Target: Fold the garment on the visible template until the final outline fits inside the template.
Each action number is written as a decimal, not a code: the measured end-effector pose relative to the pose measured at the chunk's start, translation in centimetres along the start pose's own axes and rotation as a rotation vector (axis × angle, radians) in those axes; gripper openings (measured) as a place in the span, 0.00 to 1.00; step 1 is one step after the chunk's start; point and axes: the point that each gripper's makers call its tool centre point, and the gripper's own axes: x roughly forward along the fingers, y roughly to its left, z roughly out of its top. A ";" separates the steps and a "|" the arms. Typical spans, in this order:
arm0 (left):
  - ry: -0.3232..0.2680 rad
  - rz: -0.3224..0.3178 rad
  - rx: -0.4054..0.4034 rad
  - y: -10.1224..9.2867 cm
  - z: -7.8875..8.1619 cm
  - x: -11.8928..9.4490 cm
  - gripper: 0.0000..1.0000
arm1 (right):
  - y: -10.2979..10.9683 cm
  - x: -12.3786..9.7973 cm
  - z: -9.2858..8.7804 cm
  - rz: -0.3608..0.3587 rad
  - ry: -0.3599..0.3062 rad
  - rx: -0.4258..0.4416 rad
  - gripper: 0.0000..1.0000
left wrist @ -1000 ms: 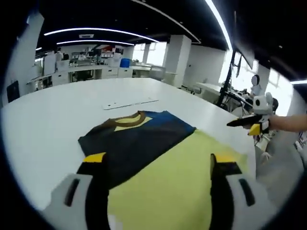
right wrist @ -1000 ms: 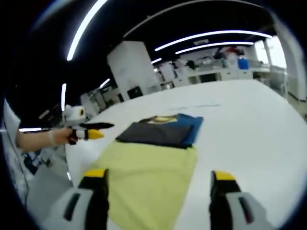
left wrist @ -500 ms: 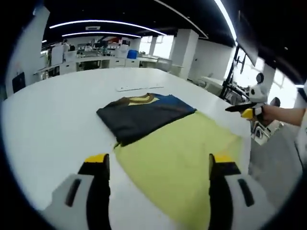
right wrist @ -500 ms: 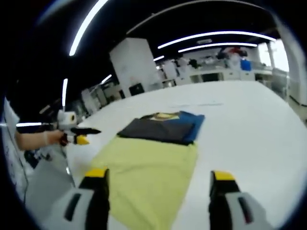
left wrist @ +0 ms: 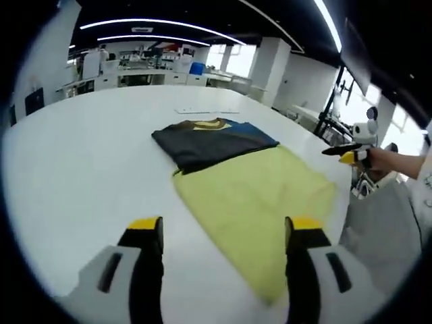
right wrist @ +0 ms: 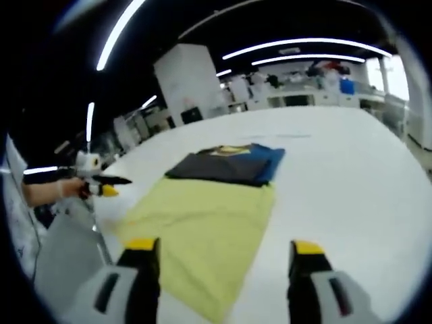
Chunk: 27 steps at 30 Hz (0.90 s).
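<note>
In the left gripper view my left gripper (left wrist: pixel 223 233) sat at the bottom of the frame with its jaws wide apart and nothing between them. The folded garment (left wrist: pixel 214 140) lay above centre on the white table (left wrist: pixel 74 169), dark with a blue edge on its right. Its near edge overlapped the far end of the yellow template (left wrist: pixel 256 202), which ran toward the lower right, its right corner close to the table's edge. To the left of both was a broad stretch of bare tabletop. At the right edge of the frame I saw my right gripper (left wrist: pixel 345 152) held off the table; I could not tell its jaws there.

In the right gripper view the right gripper (right wrist: pixel 223 248) was spread wide and held nothing. The garment (right wrist: pixel 226 164) sat at centre, the template (right wrist: pixel 199 229) below it, with bare table to the right. The left gripper (right wrist: pixel 101 185) showed at the left edge, off the table.
</note>
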 end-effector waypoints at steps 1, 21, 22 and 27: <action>0.007 0.000 0.002 -0.1 -0.2 -0.1 0.70 | -0.2 0.0 -0.3 -0.001 0.005 0.000 0.75; 0.145 -0.026 -0.068 -1.9 -5.6 -2.5 0.45 | 0.0 -1.5 -6.3 0.015 0.171 0.014 0.37; 0.157 -0.037 -0.084 -2.4 -5.9 -2.5 0.43 | 0.0 -1.5 -6.5 0.014 0.175 0.030 0.35; 0.193 -0.047 -0.119 -3.0 -7.2 -2.7 0.36 | -0.1 -1.6 -7.2 0.012 0.190 0.066 0.30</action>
